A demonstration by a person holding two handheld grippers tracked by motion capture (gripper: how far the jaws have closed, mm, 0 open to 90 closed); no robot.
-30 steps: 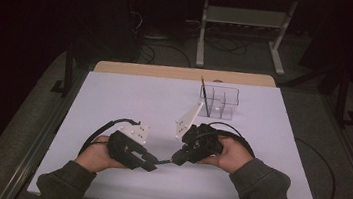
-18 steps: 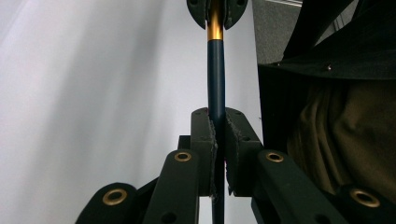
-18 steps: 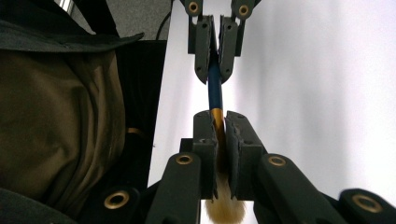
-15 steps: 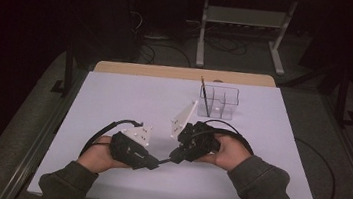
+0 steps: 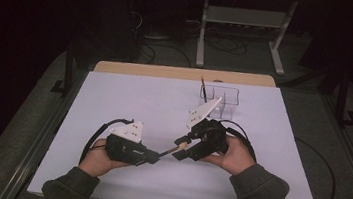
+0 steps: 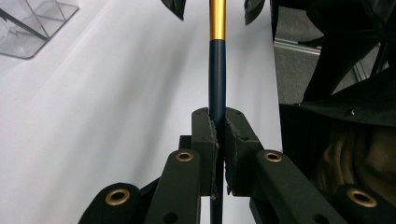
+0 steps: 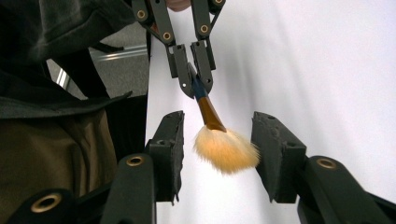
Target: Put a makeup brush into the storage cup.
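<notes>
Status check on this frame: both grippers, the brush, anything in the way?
Left gripper shut on brush handle. Right gripper open, jaws just opening, bristles between them untouched. Clear organizer far off, nothing in the way.

Soft, fluffy pale bristles on brush [image 7: 225, 148]; glossy dark-blue handle, shiny gold metal-looking ferrule. Matt black plastic-looking jaws with brass-coloured rivets on left gripper [image 6: 218, 135] and right gripper [image 7: 218, 149]. Smooth matt white table [image 5: 129, 99]. Clear glossy plastic organiser [image 5: 222, 97].
</notes>
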